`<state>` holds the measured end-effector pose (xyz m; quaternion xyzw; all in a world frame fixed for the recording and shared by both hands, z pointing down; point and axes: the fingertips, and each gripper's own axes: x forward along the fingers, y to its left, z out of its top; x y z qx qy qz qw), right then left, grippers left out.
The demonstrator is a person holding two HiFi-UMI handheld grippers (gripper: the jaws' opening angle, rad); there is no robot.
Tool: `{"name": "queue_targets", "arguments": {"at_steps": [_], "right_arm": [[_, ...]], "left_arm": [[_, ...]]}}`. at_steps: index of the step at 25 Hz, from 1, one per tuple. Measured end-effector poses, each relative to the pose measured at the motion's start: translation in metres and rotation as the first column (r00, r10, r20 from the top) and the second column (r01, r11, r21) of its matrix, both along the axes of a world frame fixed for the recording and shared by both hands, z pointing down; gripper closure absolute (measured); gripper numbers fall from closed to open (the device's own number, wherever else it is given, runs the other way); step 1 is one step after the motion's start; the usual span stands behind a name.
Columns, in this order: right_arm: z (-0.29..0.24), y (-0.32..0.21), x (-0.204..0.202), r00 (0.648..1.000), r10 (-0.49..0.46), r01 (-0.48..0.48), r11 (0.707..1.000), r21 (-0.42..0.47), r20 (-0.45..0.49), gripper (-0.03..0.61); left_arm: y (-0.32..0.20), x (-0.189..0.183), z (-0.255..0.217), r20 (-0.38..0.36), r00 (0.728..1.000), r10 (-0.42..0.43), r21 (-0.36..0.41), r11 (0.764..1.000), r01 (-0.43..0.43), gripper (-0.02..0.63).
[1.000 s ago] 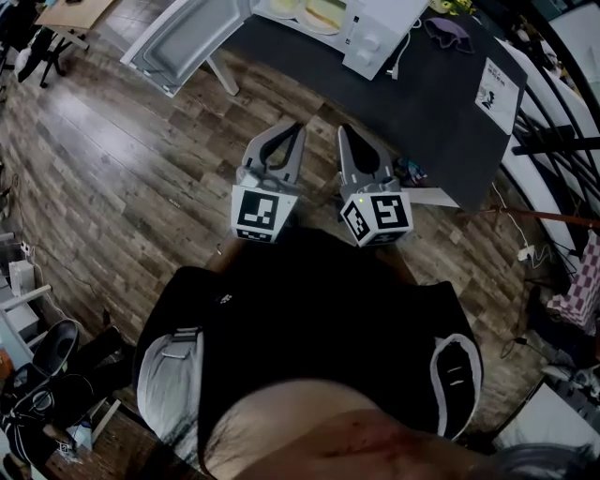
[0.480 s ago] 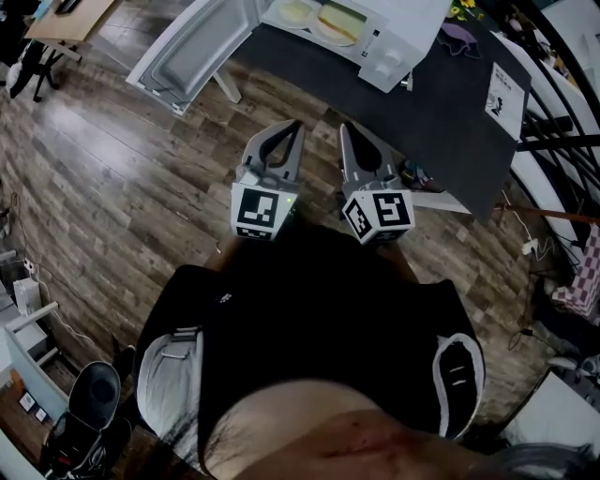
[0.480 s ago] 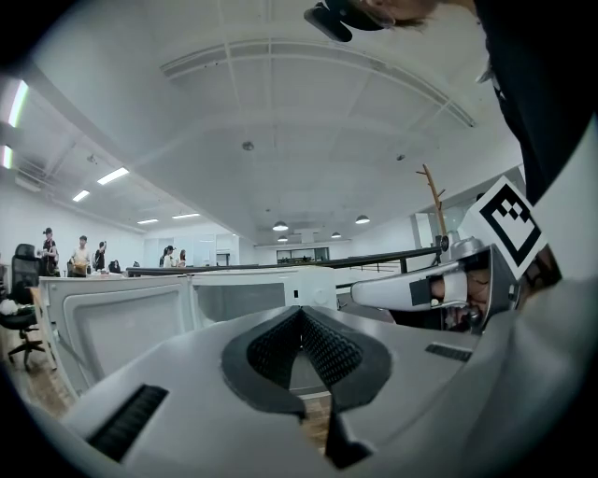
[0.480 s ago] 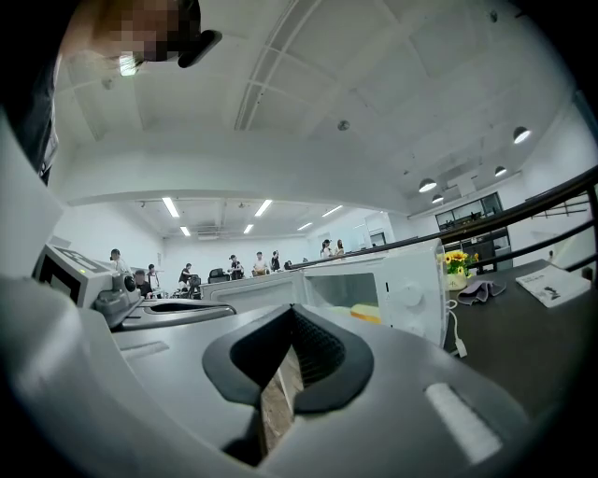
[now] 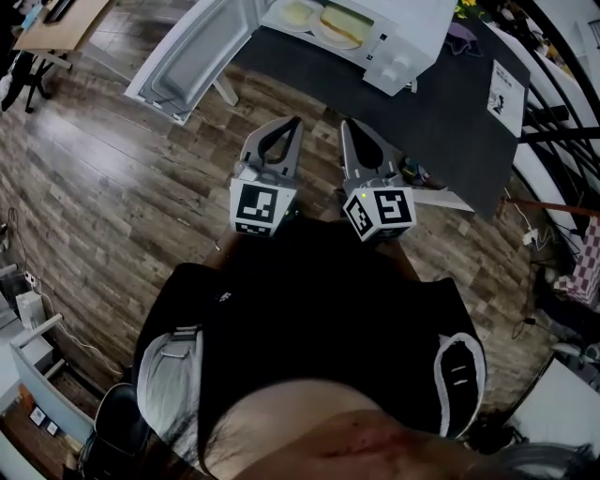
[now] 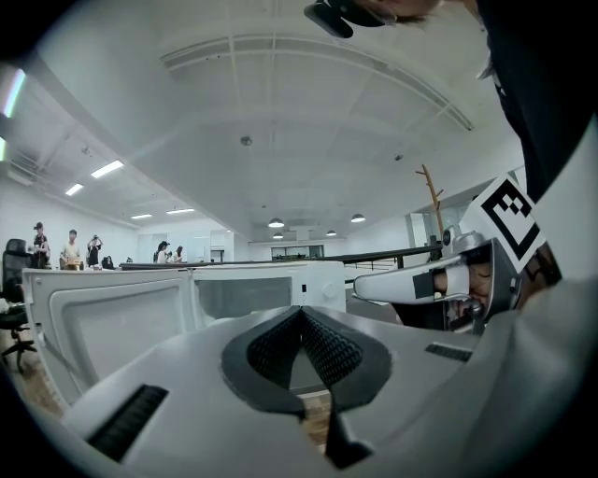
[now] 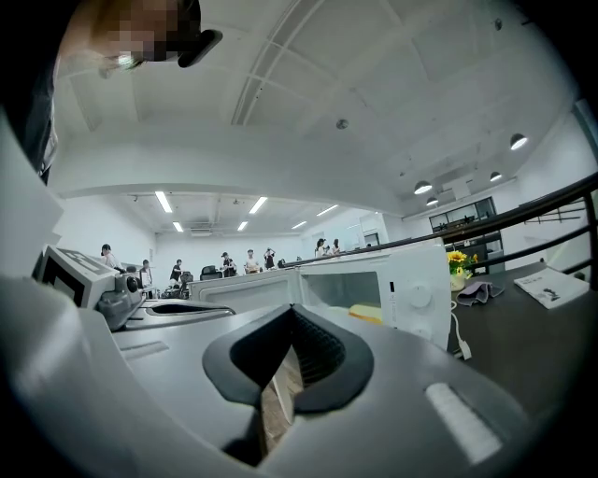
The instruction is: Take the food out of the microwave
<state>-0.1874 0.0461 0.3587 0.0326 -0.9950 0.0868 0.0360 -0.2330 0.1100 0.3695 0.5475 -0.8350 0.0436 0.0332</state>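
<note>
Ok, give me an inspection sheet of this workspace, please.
Surface: dark table, bears the microwave.
Job's things: microwave, its door open; food inside.
Clutter: paper sheet, dark cloth.
Grippers: left hand-held gripper and right hand-held gripper shut, empty, short of the microwave.
Cables: white cord beside the microwave.
Surroundings: wood floor; people far off.
</note>
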Motion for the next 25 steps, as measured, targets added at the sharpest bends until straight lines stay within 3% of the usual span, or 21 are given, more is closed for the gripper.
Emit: {"name": "queue_targets", "arguments": {"at_steps": [11, 25], "right_arm": [[0.003, -0.021, 0.000, 0.998, 0.067, -0.067, 0.998, 0.003, -0.014, 0.581], [0.006, -0.044, -0.034, 0.997, 0.075, -0.075, 0.997, -0.005, -0.001, 0.581]], "left_arm": [[-0.024, -0.006, 0.003, -0.008, 0.998, 0.059, -0.026, 0.998, -0.059, 0.607], [-0.046, -0.046, 0.011, 0.001, 0.999, 0.053, -0.065, 0.996, -0.053, 0.607]]}}
